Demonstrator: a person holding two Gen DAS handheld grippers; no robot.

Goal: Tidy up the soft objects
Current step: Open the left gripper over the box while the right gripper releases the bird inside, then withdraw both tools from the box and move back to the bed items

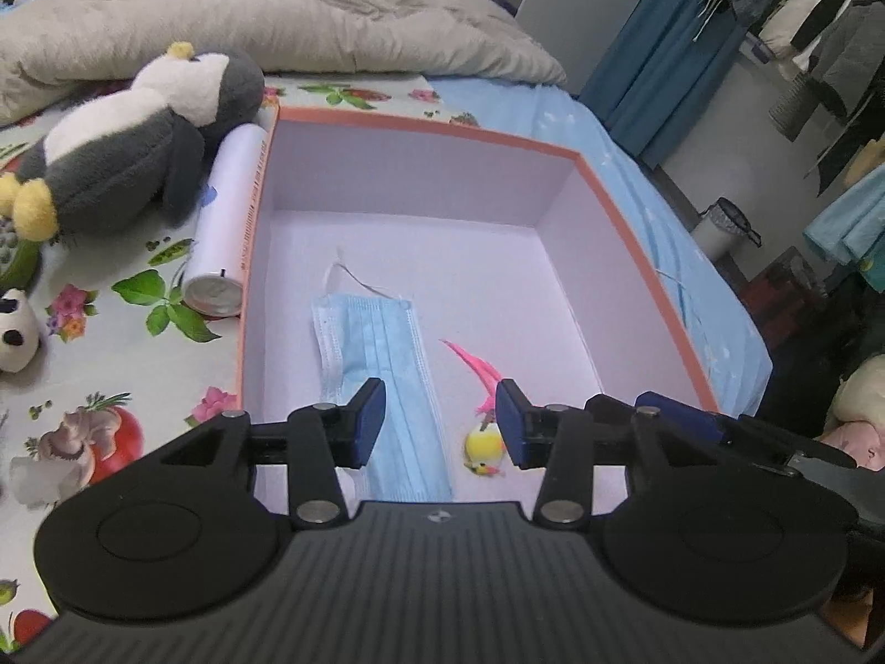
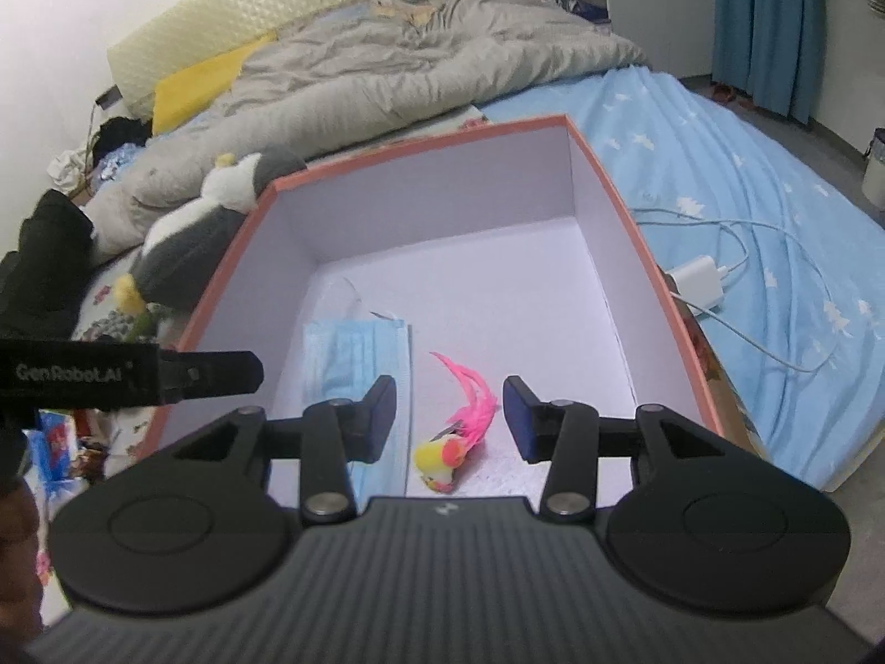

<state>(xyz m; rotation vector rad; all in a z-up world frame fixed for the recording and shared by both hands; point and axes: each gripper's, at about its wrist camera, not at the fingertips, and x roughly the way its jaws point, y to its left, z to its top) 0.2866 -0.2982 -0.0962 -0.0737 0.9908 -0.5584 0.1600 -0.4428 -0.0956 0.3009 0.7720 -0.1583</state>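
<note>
**Both grippers empty over the box; mask and bird toy already inside**

Nearest: left gripper (image 1: 440, 423) hangs over the near end of the box (image 1: 619, 210), jaws part open, nothing between the pads. Face mask (image 1: 376, 354) lies flat on the box floor under its left finger, no contact visible. Right gripper (image 2: 449, 419) likewise part open and empty, with the feathered bird toy (image 2: 445, 456) on the floor below the gap, apparently apart from the pads.

Handling, my read:
- Mask: very light, limp, thin. Pinch an edge or the pleated middle; ear loops are likely to snag.
- Bird toy: tiny, light, pink tail feathers delicate. Take the yellow body, not the feathers.
- Plush penguin (image 1: 138, 138): soft, bulky, compressible, low slip risk. Lies on the floral sheet (image 1: 110, 343) outside the left wall of the box, still to be put away. Grab a wing or foot, or squeeze the body where it narrows; the jaws need to go wider for that.

Just beside the box's left wall: a white can (image 1: 227, 221) on its side, rigid, so probably not part of the job. A small panda plush (image 1: 16, 332) sits at the left edge of the left view.

Far: grey duvet (image 2: 387, 72) bunched across the bed, charger and cable (image 2: 699, 279) on the blue sheet right of the box.
</note>
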